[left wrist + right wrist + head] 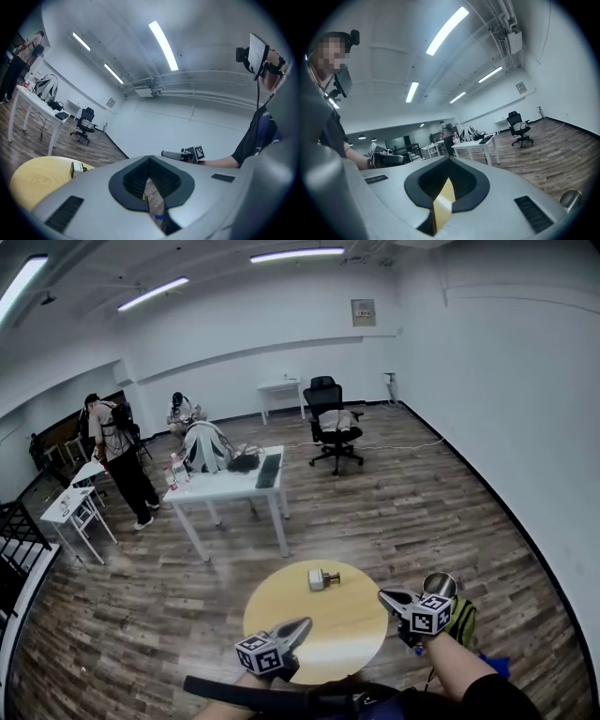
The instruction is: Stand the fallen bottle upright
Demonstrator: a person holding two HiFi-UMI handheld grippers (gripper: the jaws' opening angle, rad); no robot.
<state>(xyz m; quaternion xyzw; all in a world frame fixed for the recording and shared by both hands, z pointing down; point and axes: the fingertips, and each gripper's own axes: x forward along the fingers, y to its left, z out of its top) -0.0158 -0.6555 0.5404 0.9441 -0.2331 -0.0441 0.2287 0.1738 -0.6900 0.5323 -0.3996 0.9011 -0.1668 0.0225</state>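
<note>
Bottle (323, 579) lies on its side on the round yellow surface (281, 620), touched by nothing. Left hand-held gripper (302, 624) and right hand-held gripper (385, 595) both have jaws pressed together, empty, apart from the bottle.

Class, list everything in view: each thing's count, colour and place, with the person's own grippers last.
round table: 1, yellow, foreground
bottle: 1, pale with metal cap, lying sideways on the round table
white table: 1, white, mid-room, bearing bag and keyboard
office chair: 1, black, beyond the white table
metal can: 1, silver, right of round table
people: 2, one in black trousers, far left
left gripper: 1, grey, shut, empty, at the table's near edge
right gripper: 1, grey, shut, empty, at the table's right edge
</note>
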